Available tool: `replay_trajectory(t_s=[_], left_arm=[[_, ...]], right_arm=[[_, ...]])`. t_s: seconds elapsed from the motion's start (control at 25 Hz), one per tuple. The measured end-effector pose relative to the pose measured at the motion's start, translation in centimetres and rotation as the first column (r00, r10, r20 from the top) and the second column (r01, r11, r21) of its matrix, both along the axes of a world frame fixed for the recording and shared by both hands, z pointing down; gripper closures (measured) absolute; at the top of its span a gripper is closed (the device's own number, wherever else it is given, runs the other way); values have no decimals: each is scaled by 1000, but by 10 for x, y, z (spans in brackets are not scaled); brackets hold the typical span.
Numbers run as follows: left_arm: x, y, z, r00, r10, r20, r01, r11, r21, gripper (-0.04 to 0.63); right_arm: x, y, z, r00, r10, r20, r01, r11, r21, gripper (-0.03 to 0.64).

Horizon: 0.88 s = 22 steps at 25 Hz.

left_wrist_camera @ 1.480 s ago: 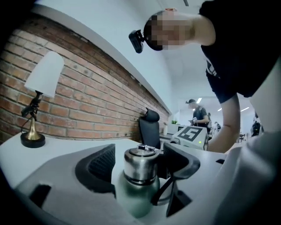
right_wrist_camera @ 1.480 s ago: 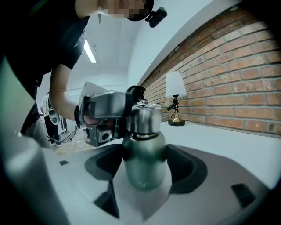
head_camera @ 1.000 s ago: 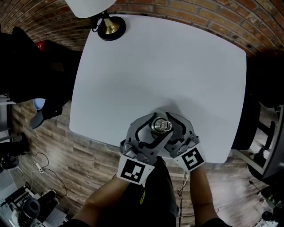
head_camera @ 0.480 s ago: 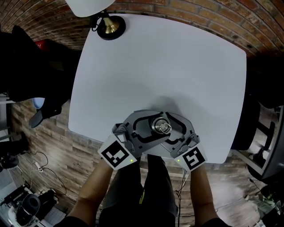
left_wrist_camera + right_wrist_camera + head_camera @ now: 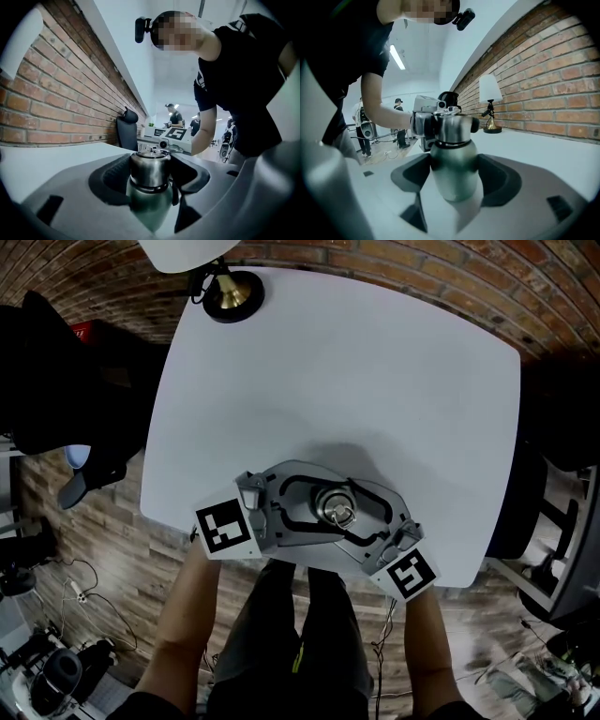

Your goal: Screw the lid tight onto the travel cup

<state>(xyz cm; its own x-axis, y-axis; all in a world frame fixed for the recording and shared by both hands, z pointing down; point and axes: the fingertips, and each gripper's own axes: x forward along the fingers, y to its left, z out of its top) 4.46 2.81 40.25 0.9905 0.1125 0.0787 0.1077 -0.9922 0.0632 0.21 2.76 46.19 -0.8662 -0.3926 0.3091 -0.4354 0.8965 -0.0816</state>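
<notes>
A steel travel cup (image 5: 336, 512) stands near the front edge of the white table (image 5: 375, 381), with its lid (image 5: 150, 168) on top. My left gripper (image 5: 317, 506) comes in from the left at lid height. Its jaws sit against both sides of the lid in the left gripper view, and they are opening. My right gripper (image 5: 354, 523) reaches in from the lower right and is shut on the cup's rounded body (image 5: 453, 168). The body fills the gap between the right gripper's (image 5: 454, 182) curved pads, and the left gripper's cube shows just behind the lid (image 5: 450, 127).
A lamp with a brass base (image 5: 234, 292) stands at the table's far left corner. A dark chair (image 5: 66, 381) is beside the left edge. The cup stands close to the front edge, with wooden floor (image 5: 94, 549) below.
The left gripper has swung round the cup: its marker cube went from below the cup up and out to the left. The right gripper and the cup have stayed in place.
</notes>
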Motion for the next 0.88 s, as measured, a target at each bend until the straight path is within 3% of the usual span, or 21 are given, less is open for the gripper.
replay_trajectory(t_s=[0.16, 0.4, 0.68, 0.88], left_arm=[[1, 4, 2, 998, 65, 25, -64, 998, -9, 322], [0, 5, 3, 996, 82, 29, -81, 997, -15, 322], [2, 2, 1, 999, 37, 0, -37, 999, -12, 319], [1, -1, 0, 999, 7, -33, -9, 999, -50, 314]], right_arm=[[1, 1, 0, 1000, -10, 6, 10, 1000, -3, 311], [0, 2, 1, 1000, -22, -5, 22, 1000, 4, 311], [5, 1, -3, 997, 0, -74, 1, 1000, 19, 310], [13, 2, -11, 996, 70, -51, -71, 997, -23, 310]])
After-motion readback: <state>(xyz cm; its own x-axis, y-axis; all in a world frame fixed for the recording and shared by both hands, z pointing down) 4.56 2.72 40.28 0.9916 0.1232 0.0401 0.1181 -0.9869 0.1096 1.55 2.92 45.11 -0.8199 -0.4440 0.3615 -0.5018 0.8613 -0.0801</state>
